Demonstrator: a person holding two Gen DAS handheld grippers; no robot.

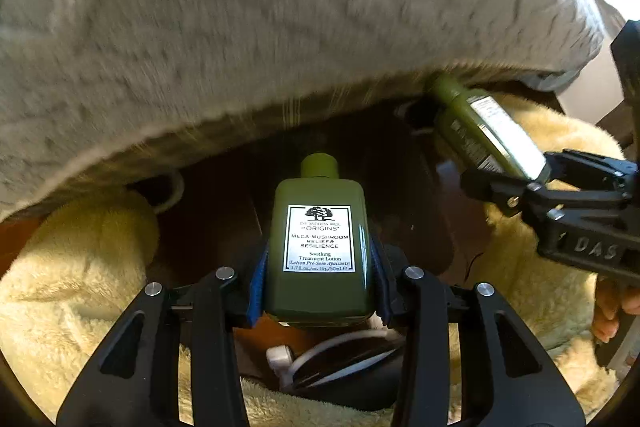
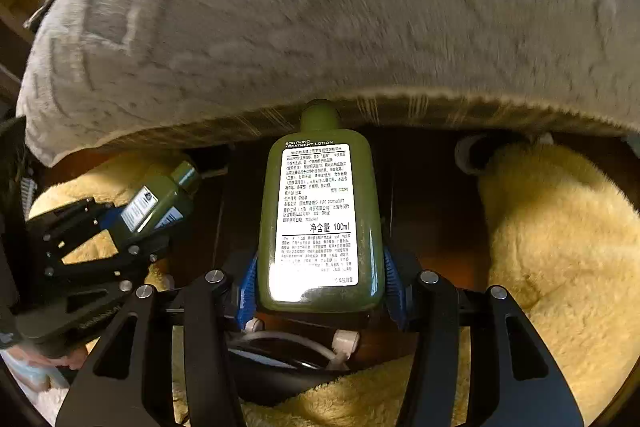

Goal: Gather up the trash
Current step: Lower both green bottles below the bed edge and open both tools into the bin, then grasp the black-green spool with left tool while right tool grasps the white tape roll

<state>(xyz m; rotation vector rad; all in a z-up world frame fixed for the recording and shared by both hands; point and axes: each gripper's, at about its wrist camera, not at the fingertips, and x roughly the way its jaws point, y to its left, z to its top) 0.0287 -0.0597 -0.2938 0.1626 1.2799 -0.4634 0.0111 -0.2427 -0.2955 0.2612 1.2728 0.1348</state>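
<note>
My left gripper (image 1: 318, 283) is shut on a small green Origins lotion bottle (image 1: 320, 247), held by its base with the cap pointing away. My right gripper (image 2: 320, 287) is shut on a larger green lotion bottle (image 2: 320, 223) with a white Chinese label, cap pointing toward the grey bedding. Each gripper shows in the other's view: the right gripper (image 1: 516, 179) with its bottle (image 1: 484, 131) at the right of the left wrist view, the left gripper (image 2: 120, 231) with the small bottle (image 2: 160, 203) at the left of the right wrist view.
A grey textured blanket (image 1: 280, 27) hangs over the far side. Cream fleece fabric (image 1: 80, 267) lies left and right (image 2: 560, 247) on dark wood (image 1: 452, 187). A white cable with plug (image 1: 280, 355) and a dark round object (image 2: 276, 359) lie just below the grippers.
</note>
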